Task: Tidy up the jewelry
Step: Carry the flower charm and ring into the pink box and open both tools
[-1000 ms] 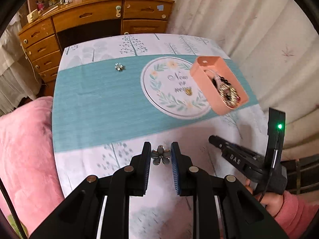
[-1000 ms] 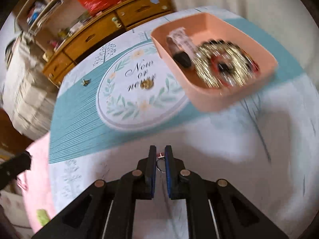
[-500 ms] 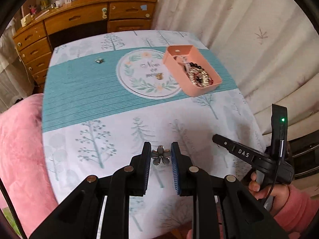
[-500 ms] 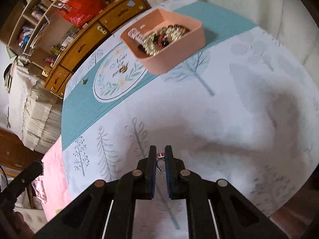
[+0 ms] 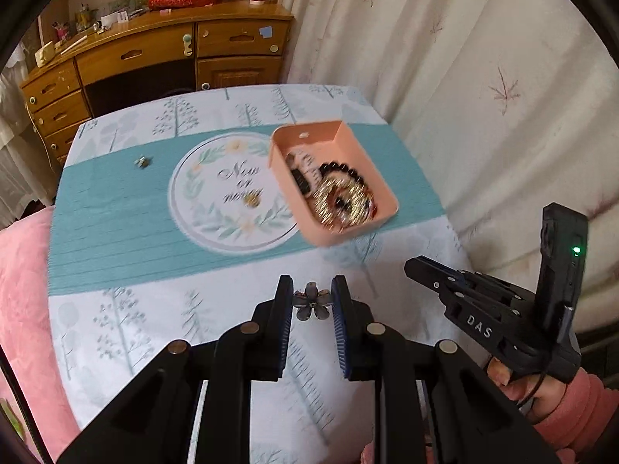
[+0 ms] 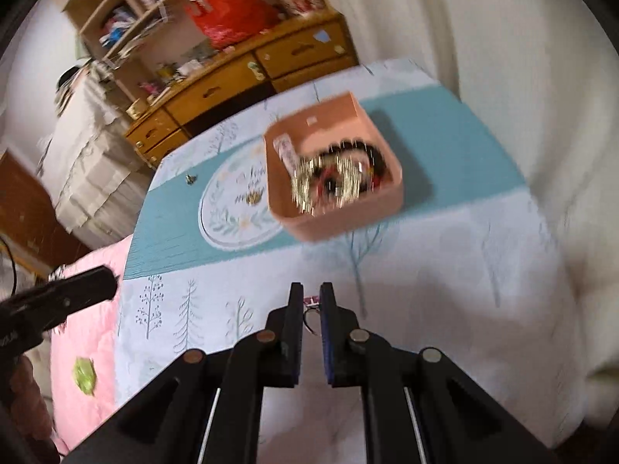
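Left tongs (image 5: 312, 301) are clamped on a dark metal flower-shaped brooch (image 5: 312, 303), held above the desk (image 5: 116, 332). Right tongs (image 6: 311, 303) are clamped on a small thin wire earring (image 6: 310, 311). The peach rectangular plastic tray (image 5: 381, 189) of gold and black jewelry sits beyond both, on the desk's teal band.

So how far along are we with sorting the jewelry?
Done: the peach plastic tray already holds a gold chain pile and a black bead bracelet. In hand: the left tool grips a dark metal flower piece; the right tool pinches a small thin wire piece. Left: a small gold trinket and a small metallic piece lie on the patterned tablecloth.
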A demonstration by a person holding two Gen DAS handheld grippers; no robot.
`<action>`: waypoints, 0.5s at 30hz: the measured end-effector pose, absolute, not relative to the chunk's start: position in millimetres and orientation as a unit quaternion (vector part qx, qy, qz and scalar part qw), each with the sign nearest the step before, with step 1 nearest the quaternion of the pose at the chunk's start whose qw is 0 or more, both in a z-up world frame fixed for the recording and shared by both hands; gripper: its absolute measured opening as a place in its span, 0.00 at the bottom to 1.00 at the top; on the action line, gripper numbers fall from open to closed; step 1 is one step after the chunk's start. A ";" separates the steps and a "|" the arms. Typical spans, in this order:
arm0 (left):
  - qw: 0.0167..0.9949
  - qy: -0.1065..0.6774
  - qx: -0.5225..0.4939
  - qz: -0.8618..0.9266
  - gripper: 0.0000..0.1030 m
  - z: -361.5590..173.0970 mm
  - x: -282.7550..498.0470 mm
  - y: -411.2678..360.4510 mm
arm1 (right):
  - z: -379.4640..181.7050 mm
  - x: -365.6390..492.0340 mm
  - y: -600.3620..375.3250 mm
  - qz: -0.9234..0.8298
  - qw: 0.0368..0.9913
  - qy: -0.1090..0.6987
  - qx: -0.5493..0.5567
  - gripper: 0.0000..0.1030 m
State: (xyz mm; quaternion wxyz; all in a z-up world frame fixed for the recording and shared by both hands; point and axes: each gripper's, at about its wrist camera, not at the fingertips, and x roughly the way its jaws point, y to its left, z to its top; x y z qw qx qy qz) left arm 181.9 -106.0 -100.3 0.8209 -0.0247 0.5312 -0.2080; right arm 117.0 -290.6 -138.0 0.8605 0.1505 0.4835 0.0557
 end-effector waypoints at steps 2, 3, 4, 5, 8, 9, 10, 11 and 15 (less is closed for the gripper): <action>0.823 0.529 -0.028 -0.204 0.17 -99.2 189.5 -116.5 | -129.4 126.7 -298.0 0.073 0.866 0.476 0.138 0.08; 0.825 0.527 -0.027 -0.201 0.17 -98.9 194.6 -124.1 | -125.3 131.2 -300.8 0.082 0.868 0.471 0.132 0.08; 0.827 0.525 -0.026 -0.197 0.17 -98.7 199.2 -130.3 | -119.3 138.8 -304.6 0.096 0.873 0.463 0.121 0.08; 0.829 0.524 -0.024 -0.195 0.17 -98.4 203.0 -135.1 | -115.8 144.0 -306.2 0.106 0.875 0.458 0.113 0.08; 0.835 0.517 -0.032 -0.185 0.17 -97.2 217.0 -148.9 | -104.2 162.7 -311.4 0.137 0.881 0.444 0.089 0.08; 0.836 0.516 -0.037 -0.182 0.17 -97.4 223.8 -154.2 | -101.4 168.9 -312.8 0.145 0.882 0.440 0.085 0.08; 0.837 0.516 -0.039 -0.180 0.17 -97.6 227.9 -157.3 | -97.4 178.1 -316.1 0.154 0.883 0.435 0.081 0.08; 0.837 0.516 -0.042 -0.178 0.17 -98.0 232.1 -160.0 | -95.5 183.9 -317.8 0.158 0.885 0.432 0.078 0.08; 0.838 0.515 -0.052 -0.171 0.17 -101.7 251.9 -172.2 | -87.1 212.0 -329.0 0.168 0.888 0.420 0.083 0.08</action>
